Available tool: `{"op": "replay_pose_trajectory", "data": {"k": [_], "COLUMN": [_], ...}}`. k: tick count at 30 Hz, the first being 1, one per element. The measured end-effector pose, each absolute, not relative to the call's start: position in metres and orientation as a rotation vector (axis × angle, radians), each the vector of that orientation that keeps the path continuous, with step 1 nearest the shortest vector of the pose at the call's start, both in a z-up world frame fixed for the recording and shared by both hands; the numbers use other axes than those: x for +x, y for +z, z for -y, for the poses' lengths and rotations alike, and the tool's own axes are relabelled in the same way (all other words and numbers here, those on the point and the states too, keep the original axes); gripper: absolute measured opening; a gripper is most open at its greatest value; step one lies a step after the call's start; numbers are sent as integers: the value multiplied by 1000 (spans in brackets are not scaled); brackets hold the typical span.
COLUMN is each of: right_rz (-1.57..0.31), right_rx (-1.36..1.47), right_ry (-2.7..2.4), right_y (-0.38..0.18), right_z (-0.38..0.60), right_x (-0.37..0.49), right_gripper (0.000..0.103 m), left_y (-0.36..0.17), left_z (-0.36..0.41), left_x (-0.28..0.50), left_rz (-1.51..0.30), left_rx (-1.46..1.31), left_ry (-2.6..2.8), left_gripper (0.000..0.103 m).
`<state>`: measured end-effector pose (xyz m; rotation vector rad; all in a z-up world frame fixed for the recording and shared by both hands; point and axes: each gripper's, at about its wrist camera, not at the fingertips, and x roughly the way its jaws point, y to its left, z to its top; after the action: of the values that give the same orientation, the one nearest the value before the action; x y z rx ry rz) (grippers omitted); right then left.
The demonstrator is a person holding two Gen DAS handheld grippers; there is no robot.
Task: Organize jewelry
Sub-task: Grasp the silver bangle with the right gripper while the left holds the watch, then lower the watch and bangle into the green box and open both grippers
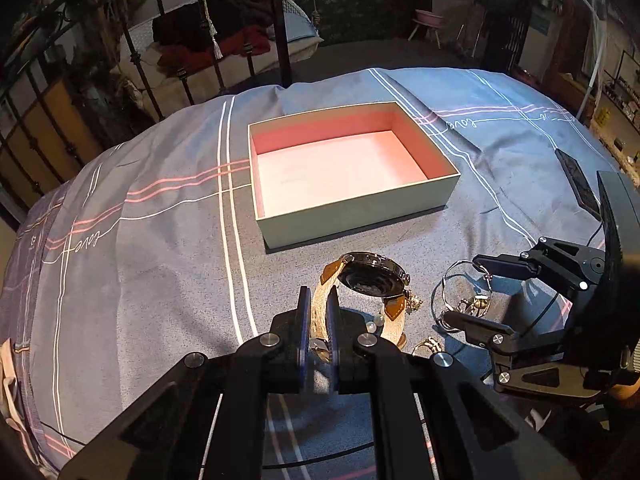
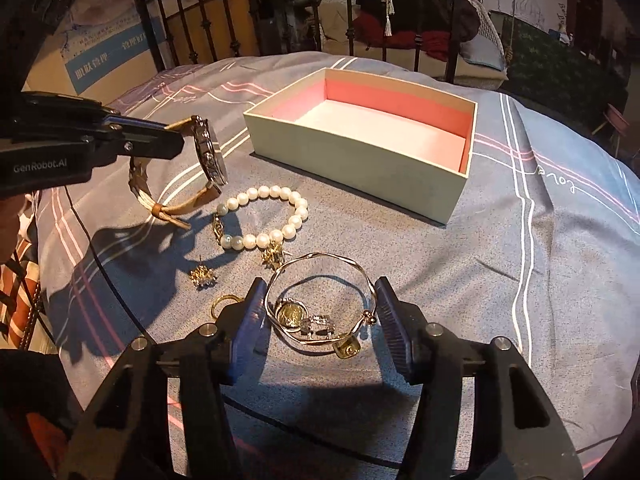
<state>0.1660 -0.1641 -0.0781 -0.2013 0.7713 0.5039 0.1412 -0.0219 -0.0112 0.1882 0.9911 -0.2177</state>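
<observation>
My left gripper (image 1: 319,300) is shut on the tan strap of a wristwatch (image 1: 370,278), held above the bedspread; the watch also shows in the right wrist view (image 2: 208,156). My right gripper (image 2: 320,300) is open, its fingers on either side of a gold bangle (image 2: 320,276) with charms lying on the cloth; the gripper also shows in the left wrist view (image 1: 464,288). A pearl bracelet (image 2: 264,216), two gold earrings (image 2: 202,276) and a gold ring (image 2: 224,302) lie nearby. An open box (image 1: 344,172) with a pink inside sits beyond, empty; it also shows in the right wrist view (image 2: 368,136).
Everything rests on a blue-grey striped bedspread (image 1: 152,240). A dark phone (image 1: 578,180) lies at the right. A metal bed frame (image 2: 208,28) and a cardboard carton (image 2: 104,64) stand behind.
</observation>
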Motion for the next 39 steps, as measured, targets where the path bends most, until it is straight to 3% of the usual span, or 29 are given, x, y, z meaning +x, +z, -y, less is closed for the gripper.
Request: {"op": "replay_pose_trajectory", "data": {"k": [14, 18, 26, 31, 39], "right_rz": [-635, -656, -666, -799, -833], "right_rx": [-318, -189, -129, -137, -173], "right_ry": [424, 452, 369, 334, 367], "right_y": [-30, -30, 21, -5, -40], "right_z": [139, 145, 158, 156, 146], "right_x": [221, 237, 292, 330, 336], "right_gripper": [56, 56, 56, 56, 56], "left_y": [23, 26, 32, 12, -29], "left_z": [29, 27, 25, 32, 35], "left_x": [209, 224, 256, 279, 304], "left_rz": [-880, -875, -877, -957, -1069], "left_rx": [111, 112, 104, 107, 117], "left_ry": [-213, -199, -188, -192, -174], "left_gripper": [7, 7, 7, 8, 10]}}
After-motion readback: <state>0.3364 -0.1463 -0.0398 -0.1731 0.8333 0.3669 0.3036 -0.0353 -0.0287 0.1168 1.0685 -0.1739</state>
